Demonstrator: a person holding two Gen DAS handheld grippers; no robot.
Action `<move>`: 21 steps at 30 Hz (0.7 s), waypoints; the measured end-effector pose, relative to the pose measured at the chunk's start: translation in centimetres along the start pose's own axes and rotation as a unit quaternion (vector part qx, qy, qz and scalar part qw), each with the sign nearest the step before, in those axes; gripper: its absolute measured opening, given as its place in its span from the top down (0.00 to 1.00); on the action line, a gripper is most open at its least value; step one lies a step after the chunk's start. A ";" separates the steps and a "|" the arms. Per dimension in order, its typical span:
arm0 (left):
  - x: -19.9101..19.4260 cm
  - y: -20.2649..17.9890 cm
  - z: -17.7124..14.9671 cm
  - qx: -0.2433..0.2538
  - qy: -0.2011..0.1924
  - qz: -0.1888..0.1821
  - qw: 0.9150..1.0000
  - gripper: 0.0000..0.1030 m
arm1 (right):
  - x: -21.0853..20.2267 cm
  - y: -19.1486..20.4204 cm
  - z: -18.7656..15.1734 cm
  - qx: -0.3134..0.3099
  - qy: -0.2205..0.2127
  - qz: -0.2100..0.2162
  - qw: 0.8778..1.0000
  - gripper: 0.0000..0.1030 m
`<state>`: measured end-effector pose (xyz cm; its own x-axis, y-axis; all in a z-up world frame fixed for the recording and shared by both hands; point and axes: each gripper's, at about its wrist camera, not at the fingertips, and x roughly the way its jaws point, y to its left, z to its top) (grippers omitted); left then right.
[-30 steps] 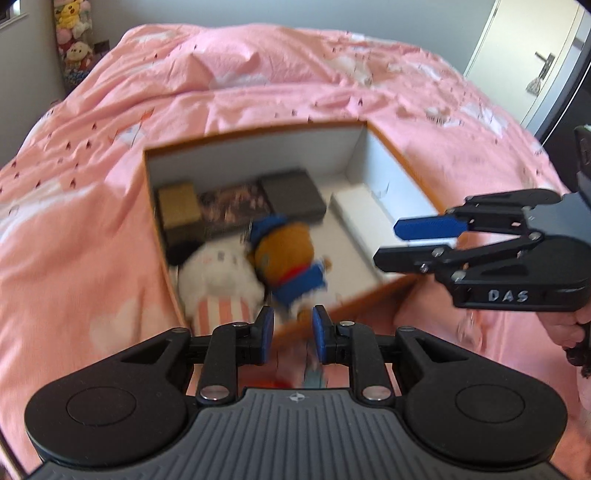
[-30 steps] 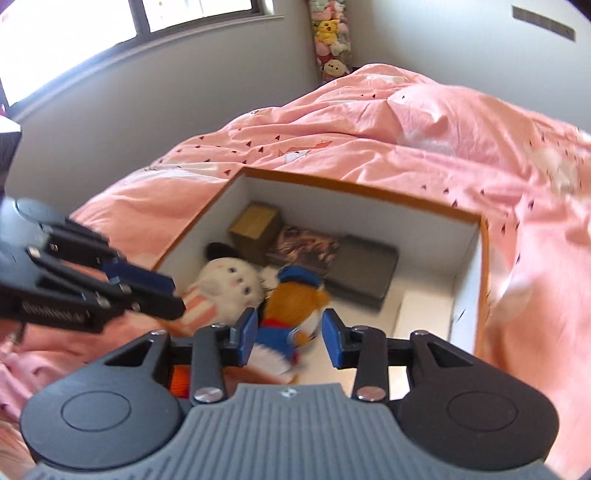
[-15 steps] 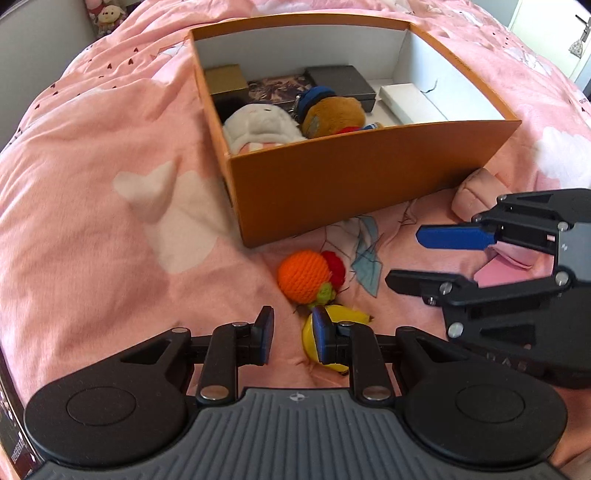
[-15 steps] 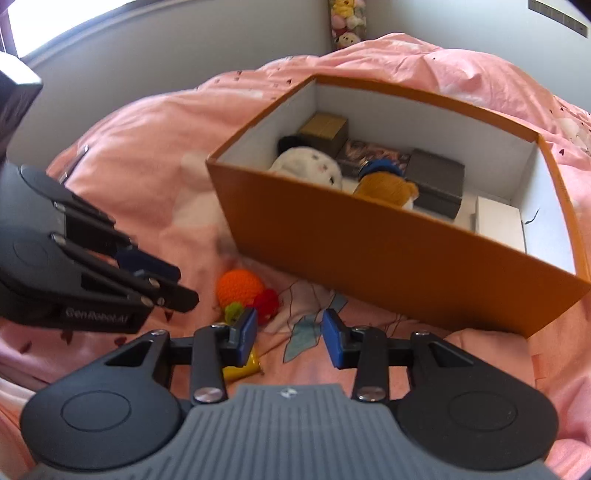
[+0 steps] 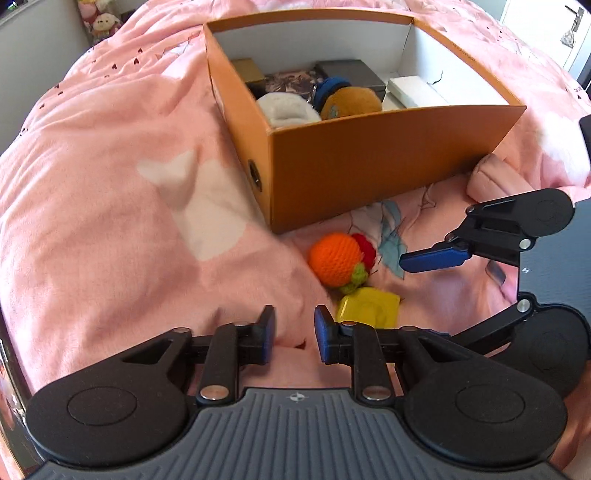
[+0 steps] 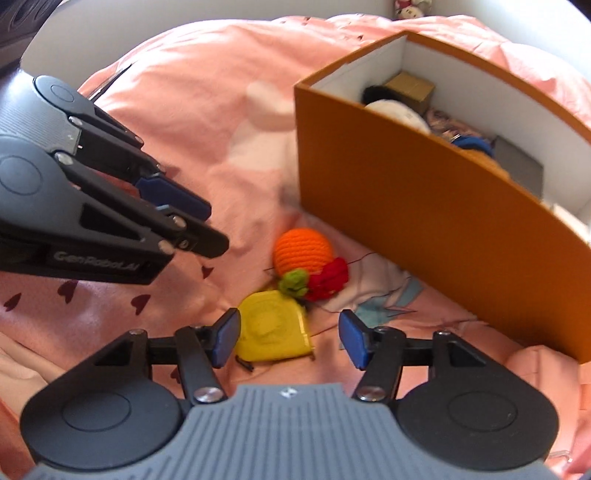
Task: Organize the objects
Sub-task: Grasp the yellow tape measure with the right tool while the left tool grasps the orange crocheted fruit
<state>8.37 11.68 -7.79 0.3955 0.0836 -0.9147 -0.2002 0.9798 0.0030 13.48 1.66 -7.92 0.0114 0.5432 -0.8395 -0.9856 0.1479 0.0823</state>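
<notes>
An orange cardboard box [image 5: 369, 155] stands on the pink bed and holds a white plush [image 5: 288, 109], an orange and blue plush [image 5: 351, 99] and small boxes. In front of it lie an orange crocheted ball [image 6: 303, 251] with red and green bits and a yellow tape measure [image 6: 273, 325]. My right gripper [image 6: 288, 339] is open, low over the tape measure, its left pad beside it. My left gripper [image 5: 291, 332] is open and empty, left of the tape measure [image 5: 369, 306] and the ball [image 5: 336, 258].
A pink quilt [image 5: 129, 184] covers the bed. A folded pink cloth [image 5: 491, 181] lies right of the box. A printed pale cloth [image 6: 380, 291] lies by the ball. Plush toys [image 5: 99, 18] stand at the far wall. A door [image 5: 546, 29] is at the far right.
Both grippers have drawn back from over the box and come down in front of it. The right gripper has opened wider and now stands over the tape measure.
</notes>
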 end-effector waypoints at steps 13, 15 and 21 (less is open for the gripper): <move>1.0 0.5 0.0 0.000 0.020 -0.022 1.000 0.61 | 2.4 1.6 -0.2 -0.056 0.034 0.009 0.998 0.46; 1.1 0.5 0.0 0.000 0.018 -0.022 1.000 0.61 | 2.6 1.2 -0.2 -0.044 0.036 0.016 0.998 0.45; 1.3 0.2 -0.1 0.013 0.013 -0.020 1.000 0.53 | 3.5 0.7 -0.3 -0.028 0.046 0.025 0.998 0.45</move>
<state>8.72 11.91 -9.01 0.3789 0.0404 -0.9246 -0.1608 0.9867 -0.0227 12.82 3.41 -10.90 -0.0503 0.4708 -0.8808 -0.9925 0.0747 0.0966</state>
